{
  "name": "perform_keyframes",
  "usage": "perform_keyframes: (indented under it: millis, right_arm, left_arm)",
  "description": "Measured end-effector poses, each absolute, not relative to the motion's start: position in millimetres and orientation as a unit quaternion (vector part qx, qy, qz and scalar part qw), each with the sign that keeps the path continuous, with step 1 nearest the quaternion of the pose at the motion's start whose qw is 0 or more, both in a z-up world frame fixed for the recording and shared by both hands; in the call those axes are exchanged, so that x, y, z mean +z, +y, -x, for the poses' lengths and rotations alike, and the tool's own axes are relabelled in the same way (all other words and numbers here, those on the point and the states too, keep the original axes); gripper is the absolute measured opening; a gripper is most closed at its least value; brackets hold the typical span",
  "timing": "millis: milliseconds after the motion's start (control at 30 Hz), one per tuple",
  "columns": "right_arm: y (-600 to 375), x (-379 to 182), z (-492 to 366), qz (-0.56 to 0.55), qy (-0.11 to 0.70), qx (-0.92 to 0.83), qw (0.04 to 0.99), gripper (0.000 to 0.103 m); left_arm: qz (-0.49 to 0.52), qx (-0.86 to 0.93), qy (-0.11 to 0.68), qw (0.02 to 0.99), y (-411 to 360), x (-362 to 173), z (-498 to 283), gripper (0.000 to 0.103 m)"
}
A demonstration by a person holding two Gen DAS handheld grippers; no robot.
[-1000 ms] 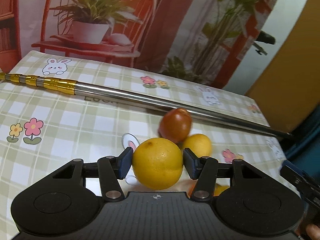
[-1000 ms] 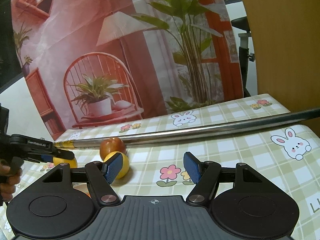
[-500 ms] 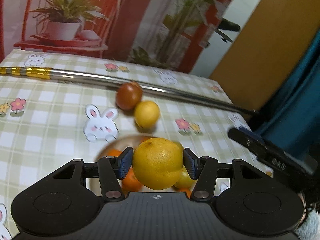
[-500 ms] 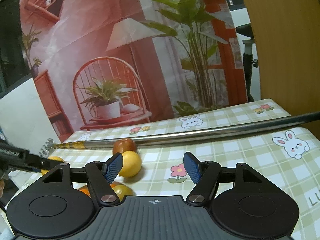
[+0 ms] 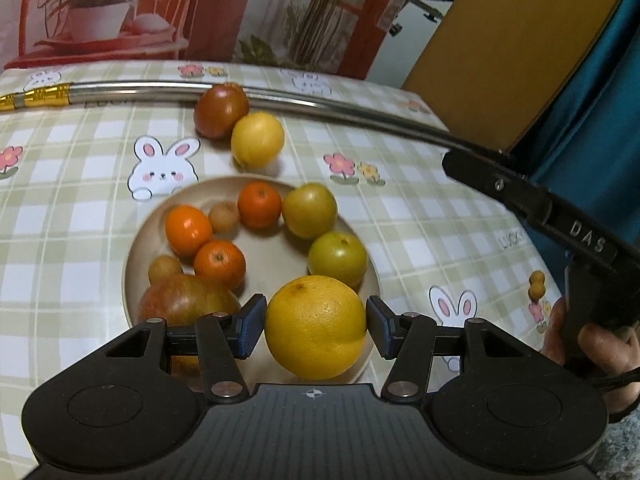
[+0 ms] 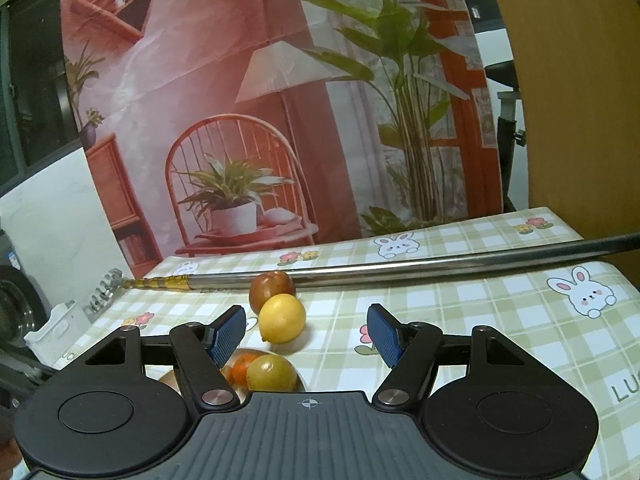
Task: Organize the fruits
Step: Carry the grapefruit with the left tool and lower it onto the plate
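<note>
My left gripper (image 5: 316, 326) is shut on a large yellow-orange citrus fruit (image 5: 316, 326) and holds it over the near rim of a beige plate (image 5: 276, 258). The plate holds several fruits: small oranges, greenish-yellow ones, small brown ones and a reddish apple (image 5: 184, 300). A lemon (image 5: 257, 140) and a dark red fruit (image 5: 220, 110) lie on the cloth beyond the plate. My right gripper (image 6: 306, 336) is open and empty, above the plate's edge, with the lemon (image 6: 282, 319) and the red fruit (image 6: 270, 290) ahead of it.
A long metal rod (image 5: 320, 102) with a gold end lies across the table behind the fruits; it also shows in the right wrist view (image 6: 440, 266). The right-hand tool and a hand (image 5: 576, 236) are at the right of the left wrist view. A printed backdrop stands behind the table.
My left gripper has carried the large citrus back and up over the plate, which now shows fully. My right gripper has risen slightly and stays open.
</note>
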State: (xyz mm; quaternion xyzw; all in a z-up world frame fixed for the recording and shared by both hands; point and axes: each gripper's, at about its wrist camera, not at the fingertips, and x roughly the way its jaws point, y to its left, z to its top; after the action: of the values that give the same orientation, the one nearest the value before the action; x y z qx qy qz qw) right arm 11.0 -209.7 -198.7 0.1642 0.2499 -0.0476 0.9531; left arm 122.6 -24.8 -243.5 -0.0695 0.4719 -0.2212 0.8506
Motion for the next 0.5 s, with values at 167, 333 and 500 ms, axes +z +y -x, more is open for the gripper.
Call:
perform_keyframes:
  millis: [167, 333, 500]
  right_arm:
    - [-209.4, -199.7, -8.6, -0.166, 0.25, -0.047, 0.953, 0.064]
    - [-209.9, -201.5, -8.1, -0.17, 0.252, -0.046, 0.951, 0.064]
    - [-211.7, -205.3, -9.9, -0.176, 0.257, -0.047, 0.949, 0.064]
  left_arm:
    - [0.06, -0.219, 0.48, 0.847, -30.1, -249.7, -121.4, 0.057]
    - [0.058, -0.212, 0.486, 0.846, -28.5, -254.6, -121.9, 0.057]
    - [0.052, -0.214, 0.487, 0.845, -30.7, -257.6, -121.6, 0.057]
